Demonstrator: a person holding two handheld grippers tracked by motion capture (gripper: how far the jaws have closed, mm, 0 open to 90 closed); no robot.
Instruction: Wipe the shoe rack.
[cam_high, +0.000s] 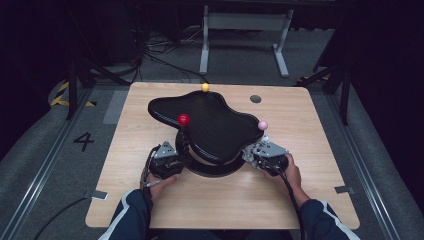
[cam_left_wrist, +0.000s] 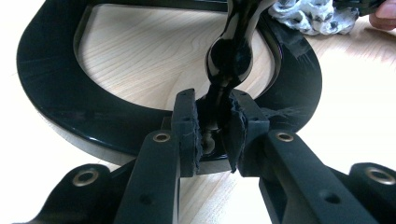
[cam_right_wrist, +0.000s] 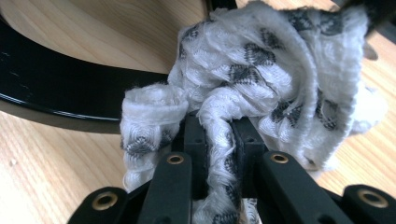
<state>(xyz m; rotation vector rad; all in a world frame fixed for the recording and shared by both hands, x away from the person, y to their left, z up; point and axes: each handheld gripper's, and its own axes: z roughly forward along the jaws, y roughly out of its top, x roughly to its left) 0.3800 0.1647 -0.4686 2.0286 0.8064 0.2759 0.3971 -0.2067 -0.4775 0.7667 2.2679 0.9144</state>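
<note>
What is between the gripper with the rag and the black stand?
Nothing visible. The right gripper is shut on the white patterned cloth, and the cloth lies right beside the black stand's ring base.

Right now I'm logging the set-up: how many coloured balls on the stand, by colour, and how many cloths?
Red ball: 1
Yellow ball: 1
Pink ball: 1
Patterned white cloth: 1
Total: 4
</note>
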